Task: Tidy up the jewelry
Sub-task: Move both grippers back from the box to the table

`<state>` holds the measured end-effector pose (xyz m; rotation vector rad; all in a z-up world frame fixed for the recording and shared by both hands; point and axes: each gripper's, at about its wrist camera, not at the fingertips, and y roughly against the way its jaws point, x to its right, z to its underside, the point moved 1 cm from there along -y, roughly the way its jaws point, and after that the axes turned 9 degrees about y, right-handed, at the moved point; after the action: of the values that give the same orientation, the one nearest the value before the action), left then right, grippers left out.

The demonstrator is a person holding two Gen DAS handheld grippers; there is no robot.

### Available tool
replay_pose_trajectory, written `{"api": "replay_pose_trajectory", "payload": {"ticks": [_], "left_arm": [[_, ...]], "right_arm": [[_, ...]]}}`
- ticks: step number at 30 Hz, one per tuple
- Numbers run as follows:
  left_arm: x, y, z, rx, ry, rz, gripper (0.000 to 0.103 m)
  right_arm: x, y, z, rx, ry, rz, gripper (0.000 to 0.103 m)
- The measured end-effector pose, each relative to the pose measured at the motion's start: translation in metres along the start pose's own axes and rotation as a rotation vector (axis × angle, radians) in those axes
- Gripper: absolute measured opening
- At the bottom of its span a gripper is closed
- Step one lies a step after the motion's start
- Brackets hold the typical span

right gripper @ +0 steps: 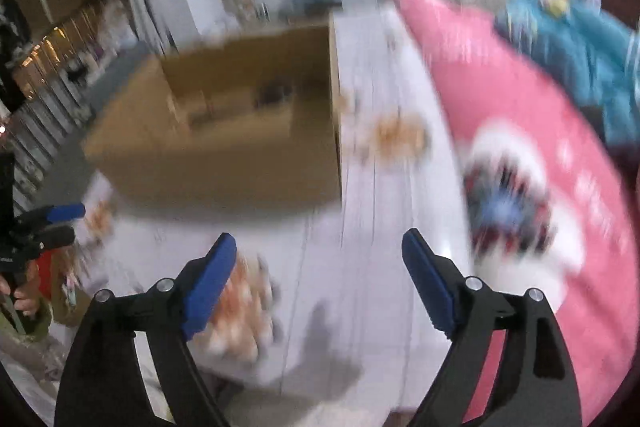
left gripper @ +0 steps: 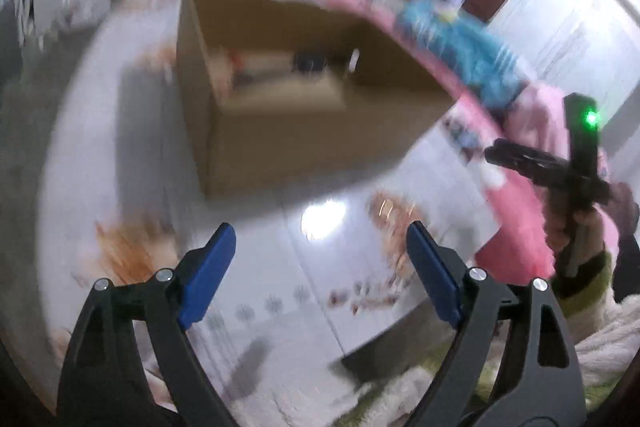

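Both grippers wide, nothing between the pads: left gripper [left gripper: 320, 239] and right gripper [right gripper: 320, 251] each hang angled down over the white tabletop [left gripper: 280, 287]. Frames are heavily smeared, so we read details loosely. Straight ahead of both sits an open cardboard box [left gripper: 288, 131] toward the far side of the tabletop; inside we make out a smaller tan insert and a dark object, not identifiable. Jewelry itself we can't pick out for sure. The orange-gold blurs on the tabletop are candidates: one patch [left gripper: 128, 247] just beyond our left finger, one [left gripper: 396, 211] beyond the right finger, and in the right view a patch [right gripper: 400, 135] beside the box's right wall plus another [right gripper: 240, 307] near the front edge. They may equally be surface print. A pink cloth [right gripper: 520, 147] covers the right edge. If those are chains or beads, we'd expect them light, limp, slippery and easy to snag, so pinch at a clasp or a bunched section, low and gentle, not a single strand.
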<state>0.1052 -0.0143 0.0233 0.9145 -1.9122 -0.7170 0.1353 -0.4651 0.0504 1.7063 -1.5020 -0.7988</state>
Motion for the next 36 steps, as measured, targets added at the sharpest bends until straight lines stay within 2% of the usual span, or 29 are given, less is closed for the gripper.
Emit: {"api": "replay_pose_trajectory", "payload": {"ticks": [3,4,6,8,10,11,12,14,19,24,28,32,36], "left_arm": [[0.006,-0.030,0.011,0.004,-0.050,-0.125,0.083],[0.010,-0.040,0.014,0.003,-0.080,-0.167,0.083],[0.013,-0.050,0.017,-0.001,-0.104,-0.197,0.083],[0.013,-0.059,0.021,0.001,-0.116,-0.233,0.083],[0.015,-0.066,0.025,0.032,-0.164,-0.300,0.084],[0.016,-0.070,0.028,0.034,-0.187,-0.323,0.085],[0.019,-0.072,0.030,0.050,-0.219,-0.354,0.091],[0.019,-0.071,0.030,0.047,-0.187,-0.342,0.094],[0.021,-0.069,0.033,0.084,-0.199,-0.346,0.096],[0.013,-0.067,0.033,0.044,-0.195,-0.347,0.096],[0.014,-0.067,0.034,0.044,-0.183,-0.356,0.096],[0.015,-0.066,0.040,0.082,-0.164,-0.370,0.096],[0.015,-0.066,0.042,0.103,-0.190,-0.350,0.096]], "right_arm": [[-0.004,-0.028,0.018,-0.081,0.000,0.137,0.083],[-0.004,-0.035,0.022,-0.094,0.000,0.158,0.083],[-0.003,-0.045,0.030,-0.121,-0.015,0.199,0.083],[-0.003,-0.051,0.037,-0.135,-0.023,0.205,0.088],[-0.005,-0.053,0.043,-0.138,-0.001,0.236,0.090],[-0.008,-0.055,0.044,-0.137,0.024,0.258,0.092],[-0.010,-0.056,0.045,-0.136,0.043,0.273,0.093],[-0.012,-0.056,0.048,-0.126,0.048,0.283,0.097],[-0.010,-0.053,0.053,-0.121,0.026,0.250,0.097],[-0.010,-0.051,0.055,-0.132,0.023,0.249,0.097],[-0.009,-0.050,0.058,-0.121,0.006,0.241,0.097],[-0.009,-0.049,0.062,-0.104,-0.010,0.231,0.097],[-0.007,-0.049,0.066,-0.087,-0.041,0.221,0.097]]}}
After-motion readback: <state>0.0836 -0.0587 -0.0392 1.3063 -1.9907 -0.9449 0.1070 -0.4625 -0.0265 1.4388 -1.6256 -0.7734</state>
